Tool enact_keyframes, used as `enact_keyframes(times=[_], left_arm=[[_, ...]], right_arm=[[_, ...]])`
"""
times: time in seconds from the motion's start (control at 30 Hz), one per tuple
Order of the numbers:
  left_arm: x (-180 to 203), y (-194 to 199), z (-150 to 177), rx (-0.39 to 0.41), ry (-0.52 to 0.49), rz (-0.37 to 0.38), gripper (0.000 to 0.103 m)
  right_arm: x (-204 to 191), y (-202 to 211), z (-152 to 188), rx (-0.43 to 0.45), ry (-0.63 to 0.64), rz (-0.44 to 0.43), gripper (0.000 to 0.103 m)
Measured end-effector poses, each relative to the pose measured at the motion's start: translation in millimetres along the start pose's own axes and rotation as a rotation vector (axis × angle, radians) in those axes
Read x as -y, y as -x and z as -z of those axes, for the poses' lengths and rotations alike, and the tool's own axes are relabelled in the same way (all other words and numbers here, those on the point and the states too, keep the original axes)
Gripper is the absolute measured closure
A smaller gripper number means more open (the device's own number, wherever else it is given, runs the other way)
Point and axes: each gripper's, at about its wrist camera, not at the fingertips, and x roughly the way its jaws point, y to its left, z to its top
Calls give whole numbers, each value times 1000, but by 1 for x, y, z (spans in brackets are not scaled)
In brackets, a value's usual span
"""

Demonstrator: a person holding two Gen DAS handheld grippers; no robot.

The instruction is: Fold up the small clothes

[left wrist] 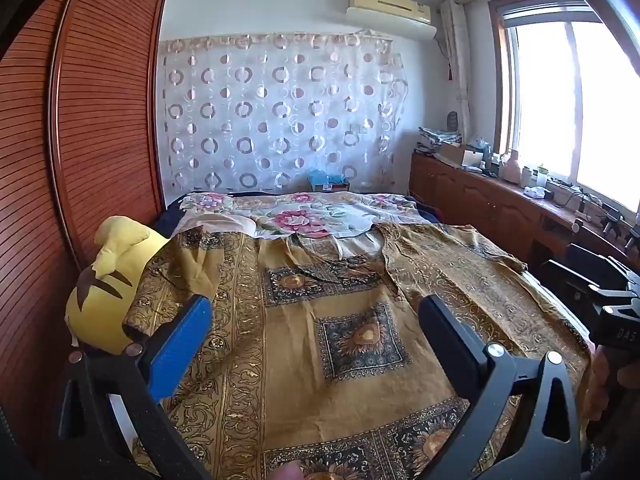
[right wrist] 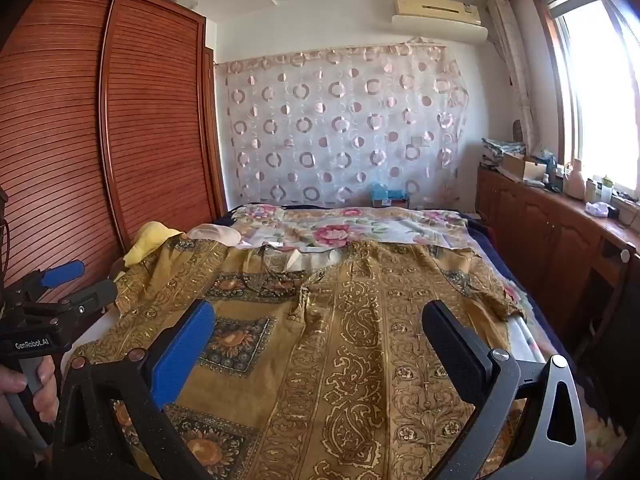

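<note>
A yellow plush toy point(left wrist: 116, 276) sits at the bed's left edge. The mustard patterned garment point(left wrist: 340, 320) lies spread flat across the bed point(left wrist: 320, 216). Left hand-held gripper point(left wrist: 316, 332) and right hand-held gripper point(right wrist: 320, 344) hover above it, released, jaws wide apart.

Hovered with jaws wide over a golden patterned garment point(left wrist: 340, 320) spread flat on the bed point(left wrist: 320, 216); yellow plush toy point(left wrist: 108, 280) lay near left.

garment point(left wrist: 340, 320) near hem cut off, plush toy point(left wrist: 108, 280) part hidden
</note>
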Motion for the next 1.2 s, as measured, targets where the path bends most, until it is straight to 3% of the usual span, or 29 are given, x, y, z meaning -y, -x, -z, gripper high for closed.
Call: enact_keyframes(times=[1.2], left_arm=[[1, 4, -1, 0, -3, -6, 0]], right_arm=[[-1, 0, 0, 3, -25, -4, 0]])
